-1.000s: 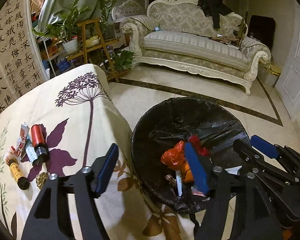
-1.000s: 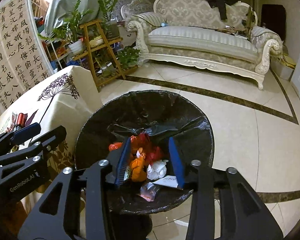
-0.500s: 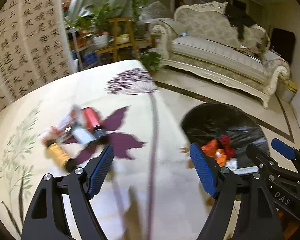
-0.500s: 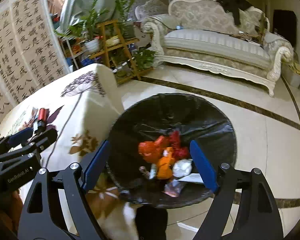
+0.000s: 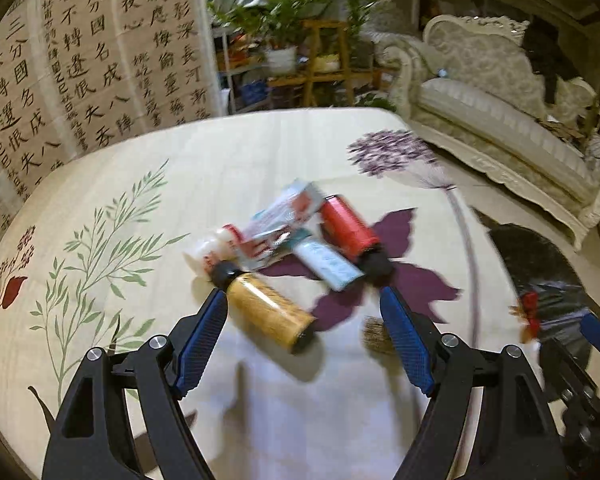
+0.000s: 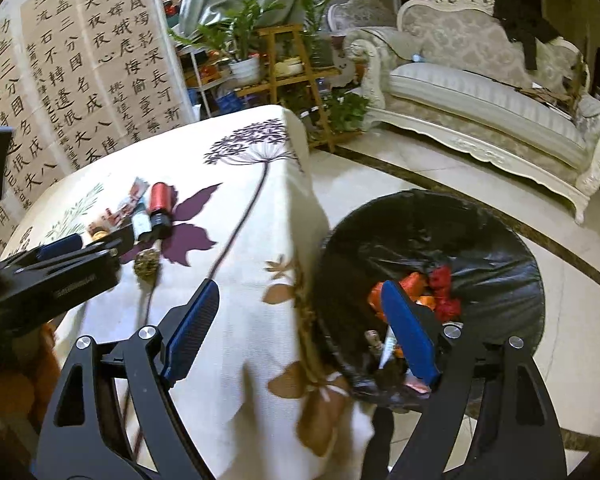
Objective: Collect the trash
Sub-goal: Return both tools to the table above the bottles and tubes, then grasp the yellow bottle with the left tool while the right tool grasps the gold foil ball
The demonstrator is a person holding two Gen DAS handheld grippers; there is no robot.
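Observation:
Trash lies in a cluster on the floral tablecloth (image 5: pixel 260 400): a yellow bottle (image 5: pixel 268 310), a red bottle with a black cap (image 5: pixel 350 232), a white-teal tube (image 5: pixel 326 266), crumpled wrappers (image 5: pixel 288 212) and a small brown clump (image 5: pixel 376 336). My left gripper (image 5: pixel 304 344) is open and empty, just short of the yellow bottle. My right gripper (image 6: pixel 296 336) is open and empty over the table edge beside the black-lined trash bin (image 6: pixel 480 236), which holds red and orange trash (image 6: pixel 440 284). The left gripper (image 6: pixel 60 264) shows in the right wrist view near the cluster (image 6: pixel 152 208).
A calligraphy screen (image 5: pixel 80 60) stands behind the table. A wooden plant stand (image 6: pixel 284 72) and a cream sofa (image 6: pixel 480 92) stand beyond on the tiled floor (image 6: pixel 580 320). The bin (image 5: pixel 540 264) sits right of the table's edge.
Both grippers swung left from over the bin toward the table. The left one now faces the trash cluster closely. The right gripper opened wider.

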